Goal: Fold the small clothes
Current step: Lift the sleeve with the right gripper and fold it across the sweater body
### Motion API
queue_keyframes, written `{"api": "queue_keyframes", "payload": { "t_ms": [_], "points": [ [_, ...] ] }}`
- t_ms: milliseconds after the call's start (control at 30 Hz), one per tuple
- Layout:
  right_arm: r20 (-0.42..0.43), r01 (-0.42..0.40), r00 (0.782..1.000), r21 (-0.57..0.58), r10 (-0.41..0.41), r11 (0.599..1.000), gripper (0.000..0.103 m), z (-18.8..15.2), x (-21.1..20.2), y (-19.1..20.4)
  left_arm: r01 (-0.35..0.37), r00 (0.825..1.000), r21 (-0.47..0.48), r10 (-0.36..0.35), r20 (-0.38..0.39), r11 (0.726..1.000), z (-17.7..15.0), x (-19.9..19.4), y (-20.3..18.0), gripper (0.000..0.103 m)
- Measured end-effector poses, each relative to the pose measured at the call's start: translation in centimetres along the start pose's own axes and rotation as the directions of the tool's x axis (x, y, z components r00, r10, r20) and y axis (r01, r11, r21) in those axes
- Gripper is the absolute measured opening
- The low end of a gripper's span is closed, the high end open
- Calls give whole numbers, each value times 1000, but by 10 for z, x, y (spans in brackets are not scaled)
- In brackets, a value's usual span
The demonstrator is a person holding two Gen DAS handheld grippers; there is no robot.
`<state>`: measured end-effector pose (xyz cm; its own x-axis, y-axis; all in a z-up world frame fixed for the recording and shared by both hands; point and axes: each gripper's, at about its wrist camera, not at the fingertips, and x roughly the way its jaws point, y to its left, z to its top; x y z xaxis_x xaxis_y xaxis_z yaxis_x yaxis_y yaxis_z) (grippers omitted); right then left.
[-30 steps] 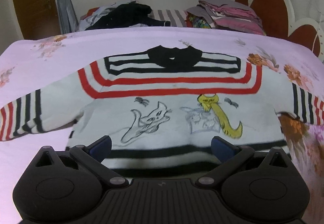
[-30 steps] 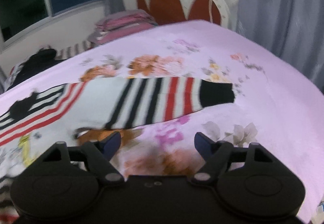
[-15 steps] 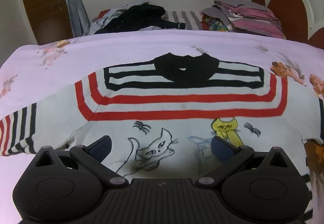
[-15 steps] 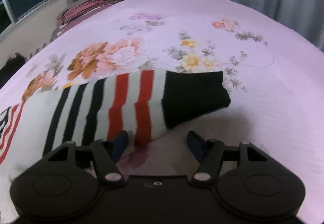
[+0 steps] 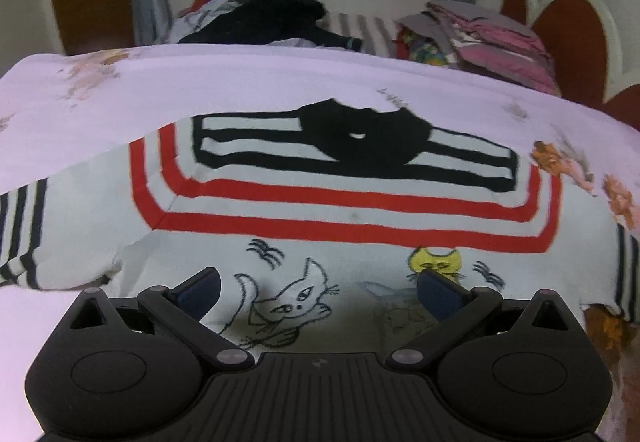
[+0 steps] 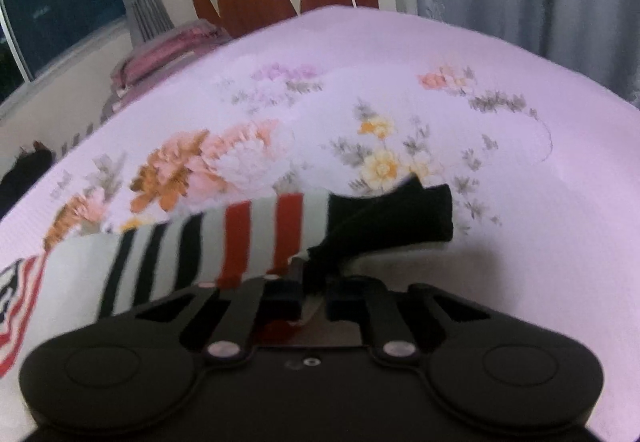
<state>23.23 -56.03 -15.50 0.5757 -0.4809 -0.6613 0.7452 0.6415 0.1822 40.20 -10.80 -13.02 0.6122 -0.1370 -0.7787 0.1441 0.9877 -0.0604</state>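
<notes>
The striped sweater (image 5: 344,226) lies flat on the pink bedspread (image 6: 400,90). Its black cuff (image 6: 384,218) is pinched in the right gripper (image 6: 314,282), seemingly lifted slightly. The left gripper (image 5: 318,290) hovers spread above the sweater's cat drawings.

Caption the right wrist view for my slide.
Right claw shut on the sweater's black cuff over the floral bedsheet.
</notes>
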Motion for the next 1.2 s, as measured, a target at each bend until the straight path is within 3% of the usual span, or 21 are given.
{"api": "queue_keyframes", "payload": {
  "t_ms": [133, 300, 467, 567, 667, 733, 833, 867, 967, 1100, 1200],
  "points": [
    [82, -86, 992, -112, 95, 990, 8, 8, -26, 42, 12, 1000, 16, -12, 21, 1000, 4, -8, 4, 103],
    [86, -270, 950, -257, 300, 928, 8, 1, -57, 125, 50, 998, -39, -48, 50, 998, 13, -20, 26, 103],
    [-43, -456, 875, -405, 482, 792, 8, -51, -78, 230, 81, 993, -104, -72, 89, 991, 17, -26, 67, 103],
    [-150, -525, 843, -444, 517, 727, 8, -94, -75, 279, 92, 993, -132, -81, 82, 987, 16, -22, 90, 103],
    [-239, -557, 827, -467, 508, 687, 8, -131, -65, 314, 97, 994, -137, -89, 59, 986, 14, -13, 105, 103],
    [-275, -564, 824, -479, 495, 673, 10, -151, -63, 329, 101, 994, -148, -94, 51, 984, 13, -6, 112, 103],
    [-294, -562, 826, -482, 480, 672, 33, -163, -69, 335, 129, 991, -157, -125, 37, 979, 11, 5, 113, 103],
    [-286, -565, 824, -488, 489, 666, 46, -160, -74, 333, 142, 990, -160, -138, 34, 977, 11, 6, 112, 103],
    [-243, -557, 824, -510, 511, 655, 50, -151, -97, 317, 219, 975, -165, -220, 13, 962, 9, 17, 102, 103],
    [-143, -449, 879, -565, 454, 692, 55, -141, -116, 286, 317, 945, -138, -325, -43, 938, 4, 40, 74, 103],
    [-93, -379, 911, -574, 402, 726, 58, -132, -118, 252, 342, 934, -121, -352, -68, 932, -2, 55, 54, 103]
  ]
}}
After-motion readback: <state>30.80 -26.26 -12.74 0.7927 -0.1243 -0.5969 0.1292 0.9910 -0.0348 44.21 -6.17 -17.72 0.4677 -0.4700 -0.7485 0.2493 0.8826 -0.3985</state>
